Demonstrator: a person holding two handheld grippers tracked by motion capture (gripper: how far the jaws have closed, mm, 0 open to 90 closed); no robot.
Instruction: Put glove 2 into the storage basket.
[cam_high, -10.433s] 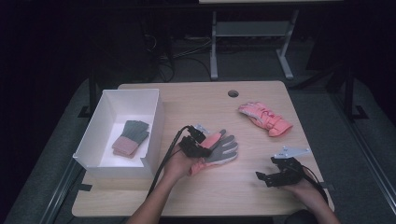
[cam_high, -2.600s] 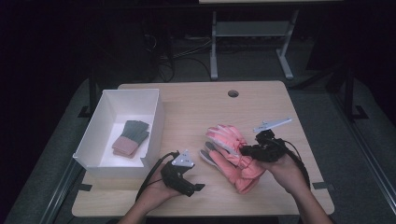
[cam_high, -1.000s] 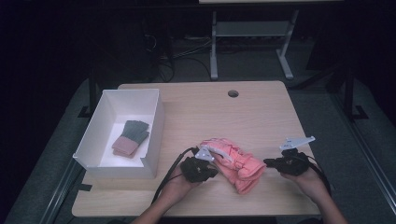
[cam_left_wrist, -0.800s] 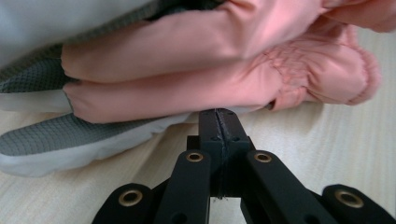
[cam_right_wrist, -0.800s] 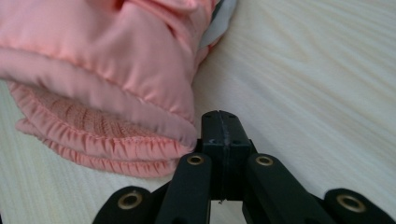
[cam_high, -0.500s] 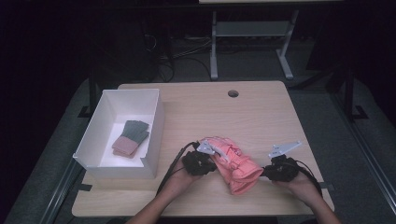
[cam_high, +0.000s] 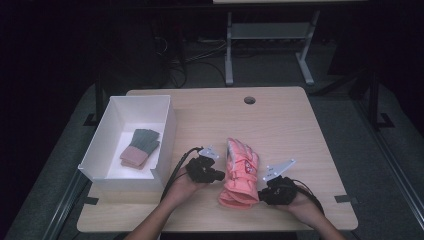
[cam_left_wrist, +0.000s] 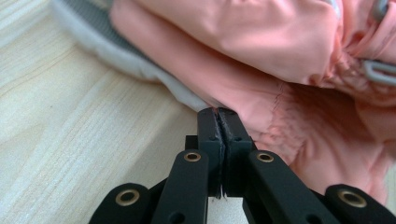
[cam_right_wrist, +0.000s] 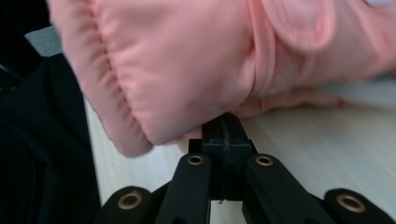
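No text can be read — the pink glove (cam_high: 240, 172) bears a mark too small to tell

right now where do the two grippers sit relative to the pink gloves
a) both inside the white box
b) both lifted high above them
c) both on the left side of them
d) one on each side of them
d: the left gripper meets the left edge of the pink gloves, and the right gripper meets their right edge near the cuff, low at table level.

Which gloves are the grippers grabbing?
Look at the wooden table, near its front edge, right of the white box. The pink gloves lie stacked between the two grippers; the gloves in the box are smaller, green with dull pink cuffs.
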